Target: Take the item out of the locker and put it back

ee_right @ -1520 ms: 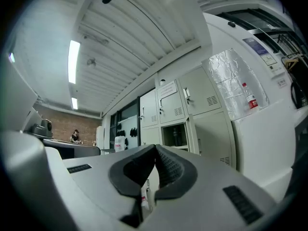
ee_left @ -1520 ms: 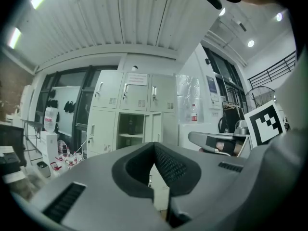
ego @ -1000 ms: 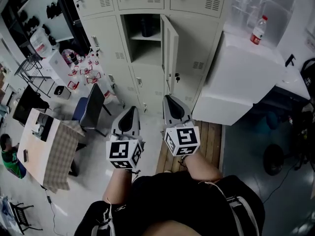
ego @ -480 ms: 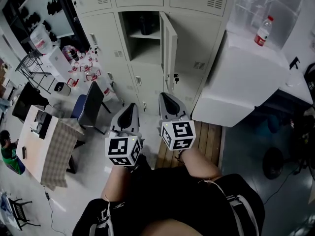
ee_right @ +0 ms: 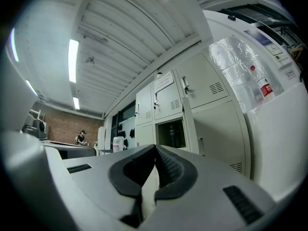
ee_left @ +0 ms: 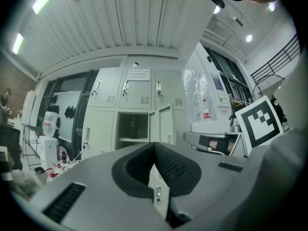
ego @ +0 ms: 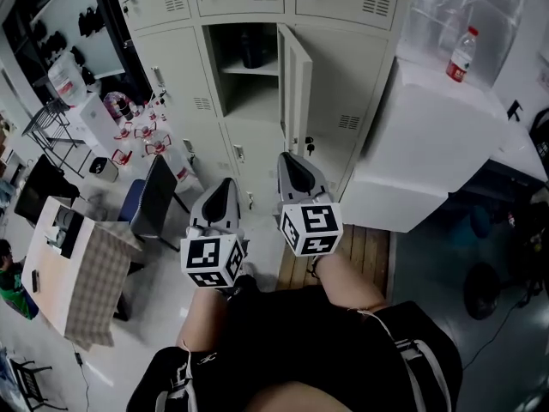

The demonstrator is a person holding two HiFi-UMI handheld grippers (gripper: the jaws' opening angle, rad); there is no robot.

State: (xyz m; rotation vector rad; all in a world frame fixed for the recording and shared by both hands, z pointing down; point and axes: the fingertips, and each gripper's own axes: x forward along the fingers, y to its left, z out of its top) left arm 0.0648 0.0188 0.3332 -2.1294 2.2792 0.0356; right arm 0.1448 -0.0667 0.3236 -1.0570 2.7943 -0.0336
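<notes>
- The left gripper [ee_left: 155,147] has its fingers closed tip to tip, with nothing between them.
- The right gripper [ee_right: 155,148] is the same: its fingers are together and empty.
- Both grippers are held side by side in front of the person's body. They point toward a bank of pale lockers [ego: 171,58] and are well apart from it.
- One locker compartment [ego: 250,101] stands open, its door [ego: 297,80] swung out to the right.
- A dark bottle [ego: 251,48] stands upright on the shelf [ego: 257,69] in the upper part of that compartment, toward the back.
- The dark bottle is well apart from both pairs of fingers, and neither gripper touches it.
- In the left gripper view it shows above and left of the closed tips. In the right gripper view it shows above and right of them.
- A clear plastic bottle [ego: 461,54] with a red label stands on a white cabinet [ego: 429,136] beside the lockers.
</notes>
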